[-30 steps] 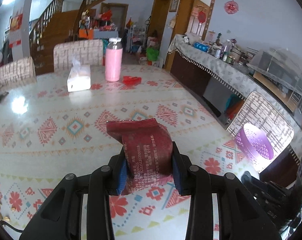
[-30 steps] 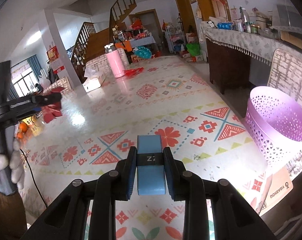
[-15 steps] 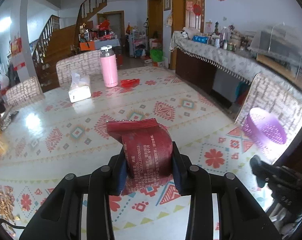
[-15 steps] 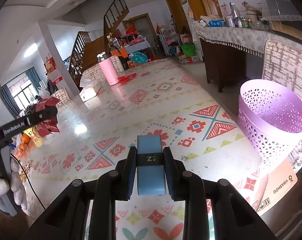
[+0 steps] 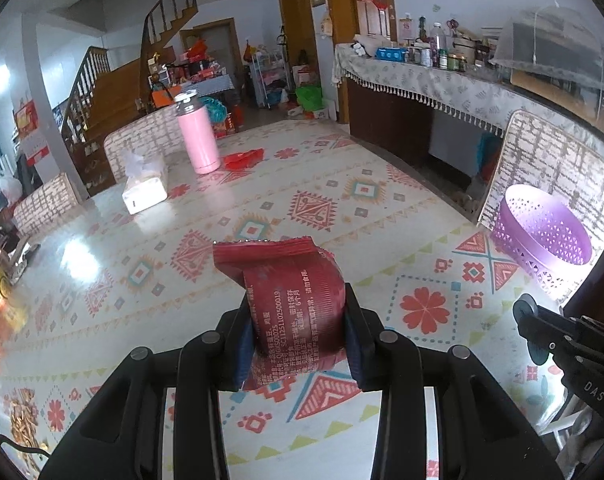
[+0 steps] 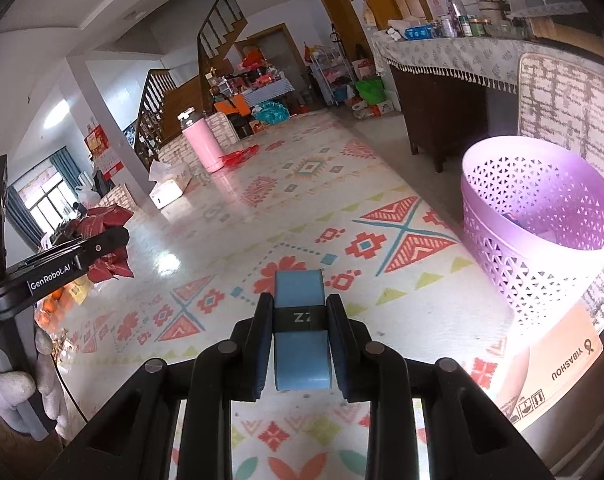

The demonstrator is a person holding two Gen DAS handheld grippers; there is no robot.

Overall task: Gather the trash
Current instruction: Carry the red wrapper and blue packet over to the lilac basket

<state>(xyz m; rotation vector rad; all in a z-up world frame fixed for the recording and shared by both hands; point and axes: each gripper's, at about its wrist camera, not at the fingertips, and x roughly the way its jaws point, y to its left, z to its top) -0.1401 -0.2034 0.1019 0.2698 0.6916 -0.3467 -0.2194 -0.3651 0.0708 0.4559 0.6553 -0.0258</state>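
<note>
**Both hand-held grippers loaded above the worktop**

Left hand-held gripper [image 5: 296,340]: fingers pinch a crumpled red wrapper [image 5: 290,300] from both sides. The wrapper stands up between the pads, its printed face toward the camera and its upper flap folded to the left. The unit hangs above the patterned worktop [image 5: 262,208], clear of the surface. In the right wrist view the same gripper [image 6: 102,240] appears at the left edge with the wrapper [image 6: 106,216] in its tip.

Right hand-held gripper [image 6: 300,320]: fingers pinch a blue pack [image 6: 300,344] with a dark band marked "ZZ". The pack sits lengthwise between the pads and sticks out past them. This unit is also above the worktop.

Basket [image 6: 541,216]: purple, perforated wall, at the right edge of the worktop, to the right of both grippers. Some items lie inside; they cannot be identified. In the left wrist view the basket [image 5: 541,236] is well to the right of the wrapper.

Far end of the worktop: a pink bottle [image 5: 196,136] stands upright, a tissue box [image 5: 144,190] to its left, and a flat red scrap [image 5: 244,158] just to its right.
</note>
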